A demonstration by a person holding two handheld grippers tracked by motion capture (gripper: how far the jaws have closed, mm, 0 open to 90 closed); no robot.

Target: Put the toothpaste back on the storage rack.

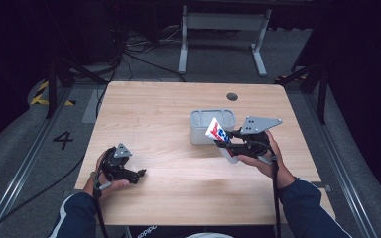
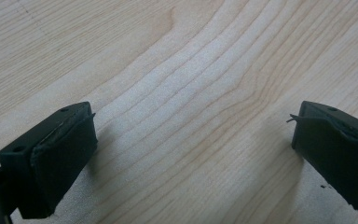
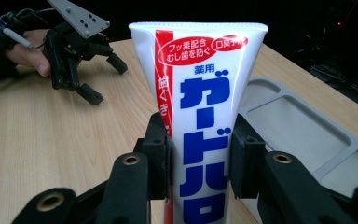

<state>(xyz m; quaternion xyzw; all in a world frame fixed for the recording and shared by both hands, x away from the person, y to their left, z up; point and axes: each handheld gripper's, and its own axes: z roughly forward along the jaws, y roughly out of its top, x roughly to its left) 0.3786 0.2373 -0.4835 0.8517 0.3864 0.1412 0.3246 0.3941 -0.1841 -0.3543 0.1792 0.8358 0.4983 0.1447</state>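
A white toothpaste tube (image 3: pixel 205 107) with blue and red Japanese print stands upright between the jaws of my right gripper (image 3: pixel 200 161), which is shut on it. From above, the tube (image 1: pixel 216 132) is held just in front of a grey compartment tray (image 1: pixel 198 121) at the table's middle right, with the right gripper (image 1: pixel 226 143) beside the tray's front wall. My left gripper (image 1: pixel 140 174) rests low at the table's front left, open, with bare wood between its pads (image 2: pixel 63 163).
The grey tray (image 3: pixel 303 121) has several empty compartments. A round dark grommet (image 1: pixel 232 96) sits near the wooden table's (image 1: pixel 168 109) far edge. Cables and a white table frame (image 1: pixel 223 29) lie on the floor beyond.
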